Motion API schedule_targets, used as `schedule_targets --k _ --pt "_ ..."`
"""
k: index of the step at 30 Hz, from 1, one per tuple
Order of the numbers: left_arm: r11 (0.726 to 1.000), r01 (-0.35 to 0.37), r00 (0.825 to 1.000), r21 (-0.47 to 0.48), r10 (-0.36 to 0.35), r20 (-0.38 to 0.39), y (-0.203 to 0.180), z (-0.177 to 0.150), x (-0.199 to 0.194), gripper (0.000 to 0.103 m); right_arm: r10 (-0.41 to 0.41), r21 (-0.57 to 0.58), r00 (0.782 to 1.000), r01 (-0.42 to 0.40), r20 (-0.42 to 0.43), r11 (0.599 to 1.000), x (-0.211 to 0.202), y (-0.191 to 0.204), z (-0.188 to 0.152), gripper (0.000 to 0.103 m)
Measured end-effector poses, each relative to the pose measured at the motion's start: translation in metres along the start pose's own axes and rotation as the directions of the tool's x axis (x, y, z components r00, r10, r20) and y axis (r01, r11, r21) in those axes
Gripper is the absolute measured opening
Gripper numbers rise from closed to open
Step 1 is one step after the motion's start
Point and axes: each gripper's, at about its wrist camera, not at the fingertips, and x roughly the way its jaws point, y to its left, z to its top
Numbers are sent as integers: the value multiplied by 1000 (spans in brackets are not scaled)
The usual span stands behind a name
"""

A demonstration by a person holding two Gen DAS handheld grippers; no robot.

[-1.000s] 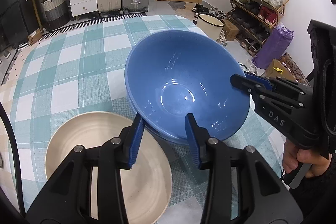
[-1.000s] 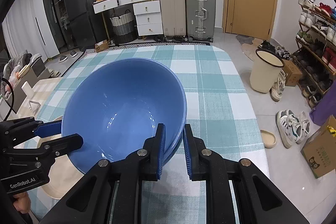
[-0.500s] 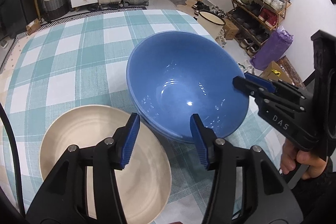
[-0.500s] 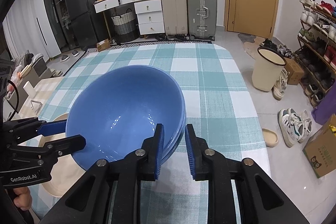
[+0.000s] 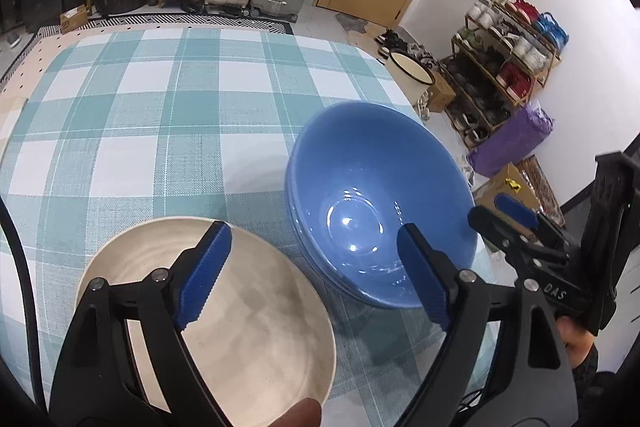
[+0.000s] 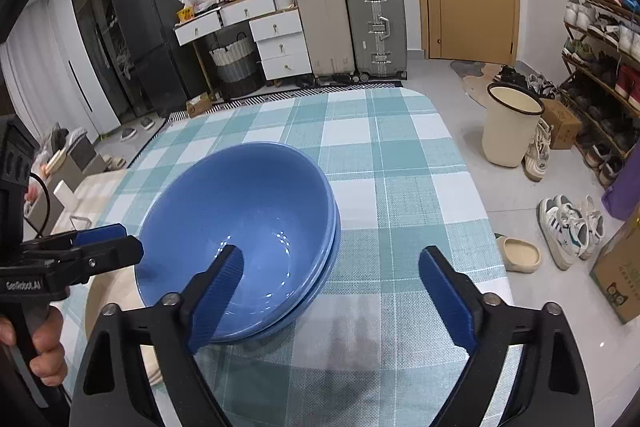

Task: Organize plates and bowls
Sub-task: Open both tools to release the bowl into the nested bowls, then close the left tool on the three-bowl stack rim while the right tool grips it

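Two glossy blue bowls [image 6: 244, 227], round and deep, sat nested on the teal-and-white checked woven tablecloth [image 5: 160, 107]. A matte cream plate [image 5: 248, 339], shallow and round, lay just left of them, near the table's front edge. Left gripper [image 5: 316, 279]: jaws just opened wide, holding nothing, above the plate. Right gripper [image 6: 336, 287]: jaws just opened wide, empty, astride the bowls' near rim.
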Motion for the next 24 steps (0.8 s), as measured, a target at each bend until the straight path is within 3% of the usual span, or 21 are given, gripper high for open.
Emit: schedule_targets --k 7,9,24 --pt "999 12 1000 -30 -12 -20 9 2 19 88 39 52 999 -38 -12 998 7 -9 -6 98" --pt "999 15 1000 -37 -16 -23 12 2 25 102 38 56 999 -37 -19 998 10 -9 -8 98" --pt "990 35 999 -139 -39 -31 35 7 57 102 94 104 995 -90 -40 991 26 -16 -17 98"
